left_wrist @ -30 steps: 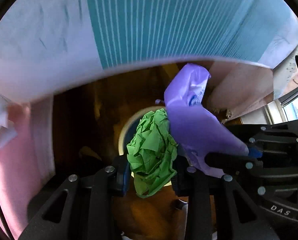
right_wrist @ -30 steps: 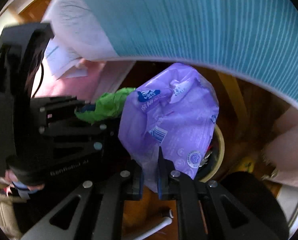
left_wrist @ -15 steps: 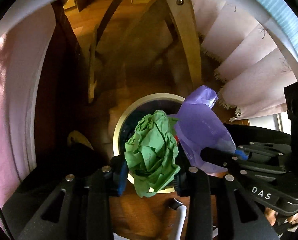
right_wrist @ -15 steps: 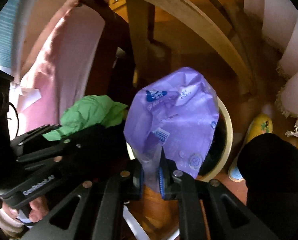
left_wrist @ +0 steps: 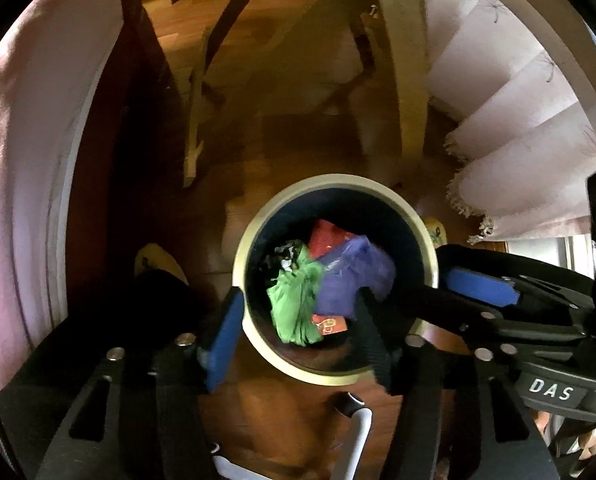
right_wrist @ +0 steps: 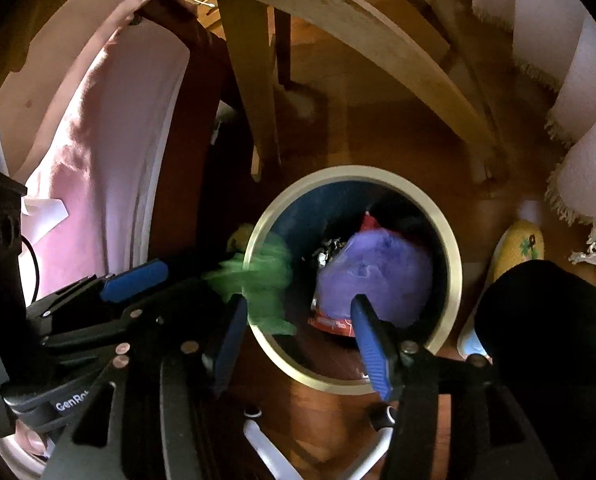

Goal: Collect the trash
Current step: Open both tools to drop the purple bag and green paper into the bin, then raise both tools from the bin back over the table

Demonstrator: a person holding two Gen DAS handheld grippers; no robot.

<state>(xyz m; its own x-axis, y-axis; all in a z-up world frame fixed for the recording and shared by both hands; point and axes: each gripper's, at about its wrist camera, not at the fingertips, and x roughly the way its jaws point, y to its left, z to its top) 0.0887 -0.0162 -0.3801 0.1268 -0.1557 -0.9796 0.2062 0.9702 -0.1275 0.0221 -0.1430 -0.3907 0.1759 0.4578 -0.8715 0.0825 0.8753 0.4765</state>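
Release step in hand: left tool (left_wrist: 294, 334) and right tool (right_wrist: 298, 344) jaws opening, empty, above the bin (left_wrist: 254, 236), green paper (left_wrist: 296, 300) and purple wrapper (left_wrist: 357, 276) dropping inside; next, withdraw for remaining trash.

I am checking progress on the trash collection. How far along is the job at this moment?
Done: the green paper and purple wrapper are inside the bin with other trash. In hand: nothing; the left tool and right tool are opening, with nothing gripped. Left: no more loose trash is visible from here.
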